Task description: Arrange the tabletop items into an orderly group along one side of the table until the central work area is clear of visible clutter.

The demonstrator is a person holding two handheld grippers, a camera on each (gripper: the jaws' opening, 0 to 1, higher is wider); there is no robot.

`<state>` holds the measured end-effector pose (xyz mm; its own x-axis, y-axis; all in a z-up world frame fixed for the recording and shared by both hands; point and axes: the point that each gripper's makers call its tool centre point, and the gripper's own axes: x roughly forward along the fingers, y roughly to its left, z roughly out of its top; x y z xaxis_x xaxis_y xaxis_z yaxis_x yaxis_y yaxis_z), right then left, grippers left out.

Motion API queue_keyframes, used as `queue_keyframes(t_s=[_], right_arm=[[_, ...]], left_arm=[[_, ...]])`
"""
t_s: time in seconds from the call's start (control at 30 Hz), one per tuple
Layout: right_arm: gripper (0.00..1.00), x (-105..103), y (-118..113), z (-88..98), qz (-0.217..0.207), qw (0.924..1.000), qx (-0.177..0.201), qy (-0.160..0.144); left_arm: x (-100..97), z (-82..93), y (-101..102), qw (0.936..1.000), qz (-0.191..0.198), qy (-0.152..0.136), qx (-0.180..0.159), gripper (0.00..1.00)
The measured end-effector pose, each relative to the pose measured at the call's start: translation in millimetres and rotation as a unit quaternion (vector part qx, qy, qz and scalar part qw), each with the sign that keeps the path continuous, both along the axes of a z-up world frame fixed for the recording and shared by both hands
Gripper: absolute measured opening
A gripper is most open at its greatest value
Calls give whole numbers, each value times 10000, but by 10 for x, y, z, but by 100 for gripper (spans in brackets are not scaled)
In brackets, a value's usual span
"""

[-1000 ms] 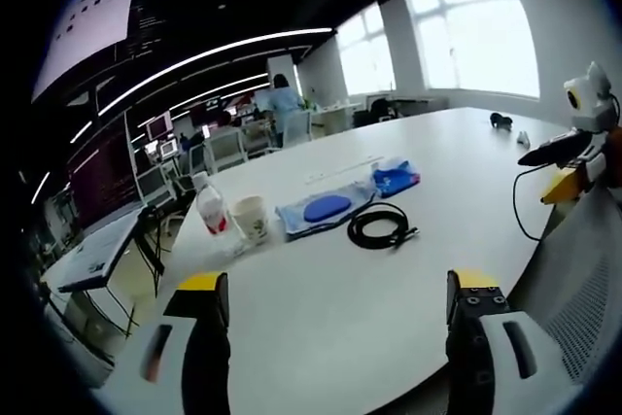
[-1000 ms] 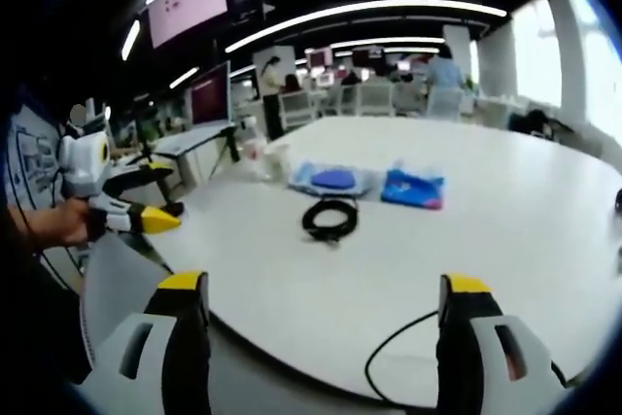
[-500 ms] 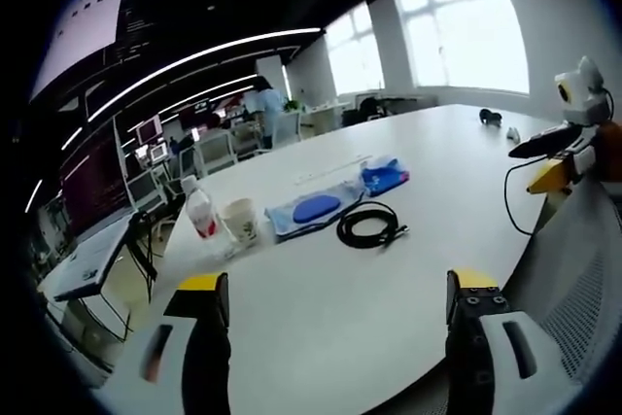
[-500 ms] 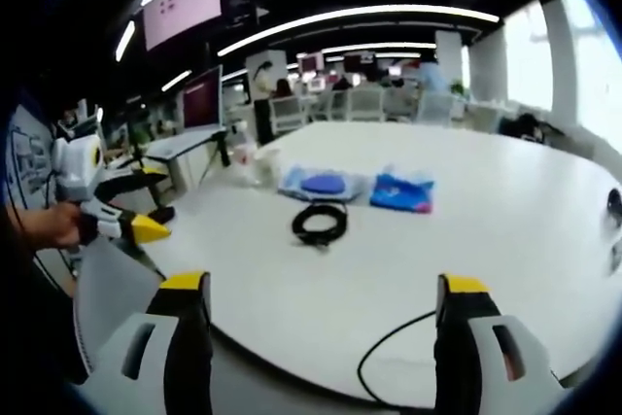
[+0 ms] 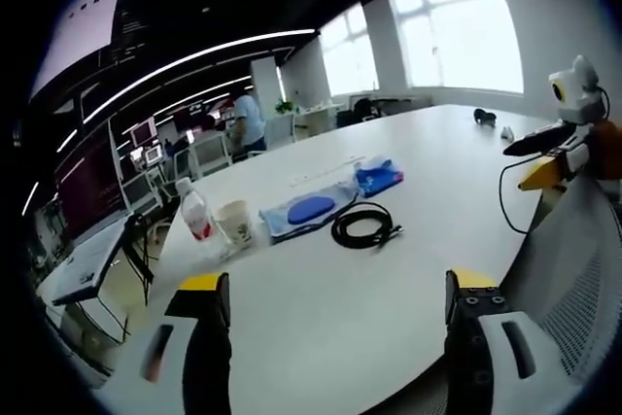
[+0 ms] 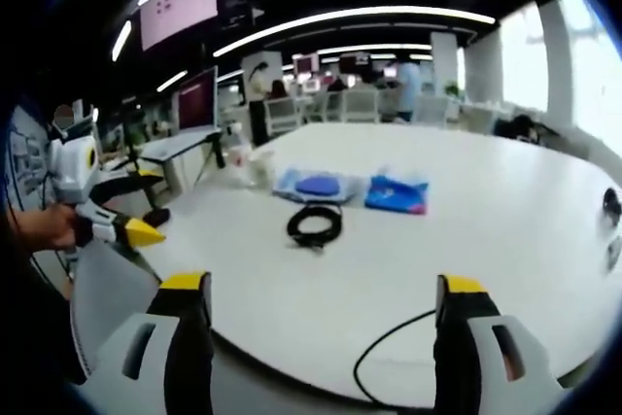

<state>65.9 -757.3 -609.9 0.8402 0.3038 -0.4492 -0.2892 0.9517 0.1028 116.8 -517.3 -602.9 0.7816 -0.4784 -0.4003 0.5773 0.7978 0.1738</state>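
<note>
Open-plan office, ceiling light strips, bright windows, desks and chairs behind. Large white counter [image 5: 428, 191] takes up the foreground.

Left gripper [image 5: 335, 347]: fingers spread wide, nothing between them, held above the near counter edge. Right gripper [image 6: 321, 347]: fingers likewise wide apart and empty, off the counter's edge.

Items sit in a loose row toward the far side. Water bottle [image 5: 194, 216] with red label stands upright; paper cup [image 5: 234, 224] just beside it. Next along, a pale blue cloth [image 5: 306, 213] with a dark blue oval object on it, then a blue packet [image 5: 377, 177]. Coiled black cable [image 5: 362, 227] lies nearer than the cloth, apart from it. Two small dark things [image 5: 483, 117] lie well off near the far edge; too small to identify.

Thin black cord [image 6: 389, 347] crosses the counter edge in the right gripper view.
</note>
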Motion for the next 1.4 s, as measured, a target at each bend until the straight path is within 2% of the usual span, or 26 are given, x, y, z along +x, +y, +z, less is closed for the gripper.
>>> queue_keyframes(t_s=[0.2,0.63,1.13,1.4], right_arm=[[93,-17,46,-48,144,9998,-76,137],[94,-22,27,-82,72,9996,-71,258],[93,-17,-22,-79,-40,9997,-13,255],[94,-23,26,-78,113,9997,-69,226]], left_arm=[[10,38,37,9999,82,-61,-79,90],[0,42,24,9999,30,-66,-135,90],[0,22,3,9999,-4,-5,-134,90],[15,8,30,9999,76,4,-66,92]])
